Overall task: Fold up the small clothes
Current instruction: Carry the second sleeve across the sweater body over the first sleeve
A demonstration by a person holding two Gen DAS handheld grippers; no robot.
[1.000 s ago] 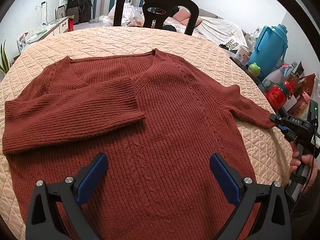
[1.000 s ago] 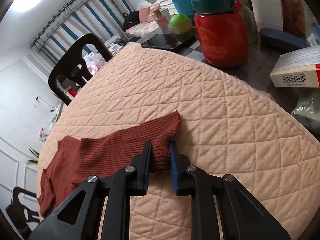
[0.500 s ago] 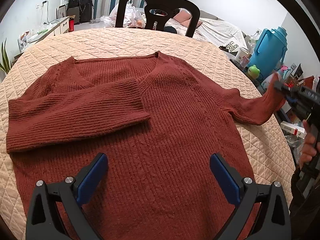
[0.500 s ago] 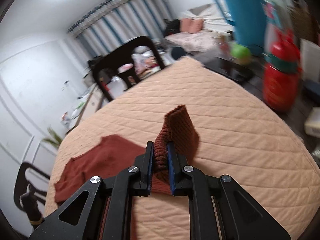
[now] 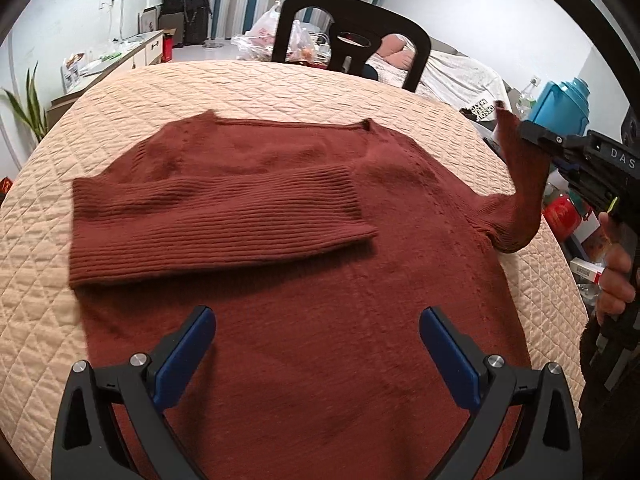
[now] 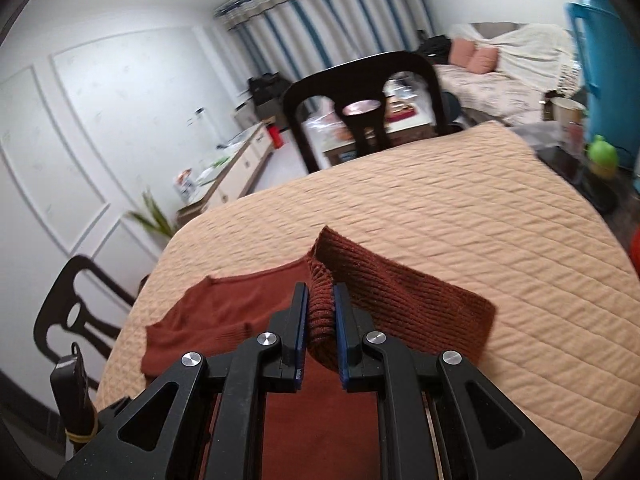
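The tabletop (image 5: 280,88) is round and covered with a quilted peach cloth (image 6: 480,240). A rust-red ribbed knit sweater (image 5: 320,340) lies flat on the cloth, neckline toward the far side, covering most of the near half. Its one sleeve (image 5: 216,224) is folded across the chest and lies flat on the body. The other sleeve (image 5: 520,184) is lifted off the tabletop at the sweater's right edge, rising steeply from the shoulder to its cuff. The right gripper (image 6: 321,316) holds this raised sleeve: its jaws are clamped on a bunched fold of ribbed fabric near the cuff, and the loose cuff end hangs over to the right of the jaws. A hand (image 5: 616,276) grips the handle of this tool at the right edge of the left wrist view. The left gripper (image 5: 316,356) hovers above the lower body of the sweater with its jaws wide apart and nothing between them. A black chair (image 5: 352,48) stands at the far side of the tabletop. A blue jug (image 5: 564,104) stands beyond the right edge.
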